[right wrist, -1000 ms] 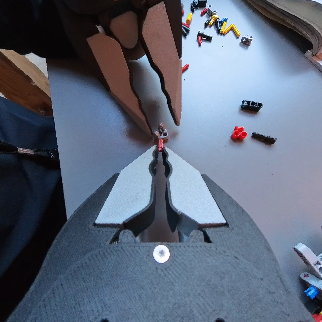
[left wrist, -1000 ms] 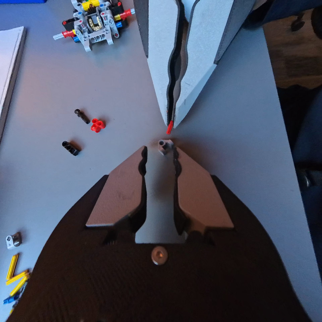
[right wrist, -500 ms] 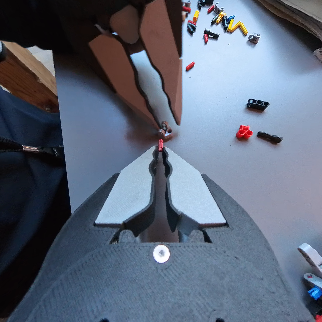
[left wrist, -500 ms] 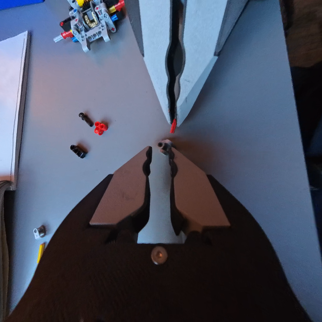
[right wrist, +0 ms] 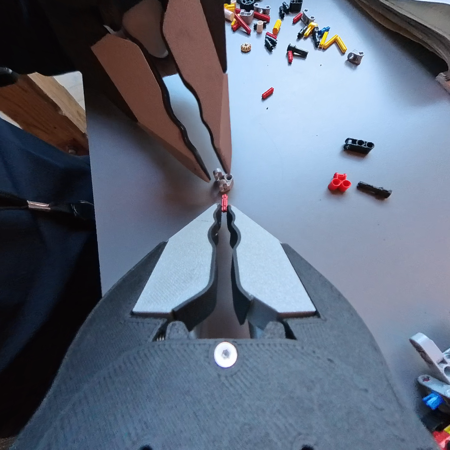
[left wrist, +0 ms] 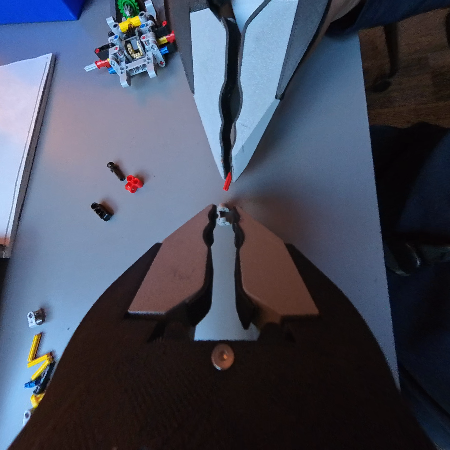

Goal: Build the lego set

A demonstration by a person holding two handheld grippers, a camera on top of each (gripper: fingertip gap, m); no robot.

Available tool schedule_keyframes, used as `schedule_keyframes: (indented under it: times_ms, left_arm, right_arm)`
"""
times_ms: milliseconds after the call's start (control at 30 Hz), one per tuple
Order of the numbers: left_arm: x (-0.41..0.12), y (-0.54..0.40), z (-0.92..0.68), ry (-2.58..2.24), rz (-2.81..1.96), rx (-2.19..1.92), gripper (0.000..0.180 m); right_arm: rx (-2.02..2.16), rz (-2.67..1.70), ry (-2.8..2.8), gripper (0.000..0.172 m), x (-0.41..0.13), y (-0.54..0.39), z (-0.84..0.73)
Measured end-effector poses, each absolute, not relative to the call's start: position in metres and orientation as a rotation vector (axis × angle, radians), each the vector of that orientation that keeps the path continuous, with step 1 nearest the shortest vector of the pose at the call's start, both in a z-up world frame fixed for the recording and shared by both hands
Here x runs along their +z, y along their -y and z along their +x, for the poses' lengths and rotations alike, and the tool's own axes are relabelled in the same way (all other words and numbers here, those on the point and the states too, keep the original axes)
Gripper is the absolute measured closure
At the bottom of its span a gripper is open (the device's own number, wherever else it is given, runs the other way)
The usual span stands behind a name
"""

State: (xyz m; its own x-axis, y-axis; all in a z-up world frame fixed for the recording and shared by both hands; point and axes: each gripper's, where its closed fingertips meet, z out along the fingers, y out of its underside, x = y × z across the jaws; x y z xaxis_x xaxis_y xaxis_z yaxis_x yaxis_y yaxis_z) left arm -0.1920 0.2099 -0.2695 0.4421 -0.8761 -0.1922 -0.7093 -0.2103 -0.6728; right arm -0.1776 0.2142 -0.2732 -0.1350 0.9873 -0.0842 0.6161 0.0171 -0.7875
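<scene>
Two small parts are met nose to nose at frame centre: a grey connector (left wrist: 223,215) and a red pin (right wrist: 224,202). They are close but not touching.

The connector is seen on the worktop (left wrist: 292,194), set between the tips of the left claw (left wrist: 224,211). The claw is drawn narrow around it. One finger (right wrist: 227,168) is seen against the connector in the right wrist view. Whether both pads press on it cannot be told.

The red pin is pinched at its rear end by the right claw (right wrist: 224,210), which is closed on it. The free end is left projecting toward the connector.

Against the earlier frames:
- The left claw gap is clearly reduced; it was wide a second ago.
- The connector then lay just ahead of the tips and off toward one finger. It is now bracketed by both.
- The right claw's hold on the pin is unchanged, and the pin is kept aimed at the connector.

Left of centre in the left wrist view, a red three-hole piece (left wrist: 133,183), a black pin (left wrist: 115,171) and a black two-hole piece (left wrist: 101,211) are left untouched. A part-built assembly (left wrist: 135,53) is seen at upper left, with a white booklet (left wrist: 22,121) on the left edge. A scatter of loose parts (right wrist: 280,24) is seen at the top of the right wrist view.
</scene>
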Motion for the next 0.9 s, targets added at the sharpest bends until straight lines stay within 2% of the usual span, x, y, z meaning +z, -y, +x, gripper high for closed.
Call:
schedule_keyframes:
  times_ms: [900]
  left_arm:
    - [-0.2791, -0.2122, -0.1891, -1.292, -1.950, -0.471, 0.175]
  right_arm:
    - [0.869, -1.451, 1.936, 0.171, -0.2777, -0.2147, -0.1852]
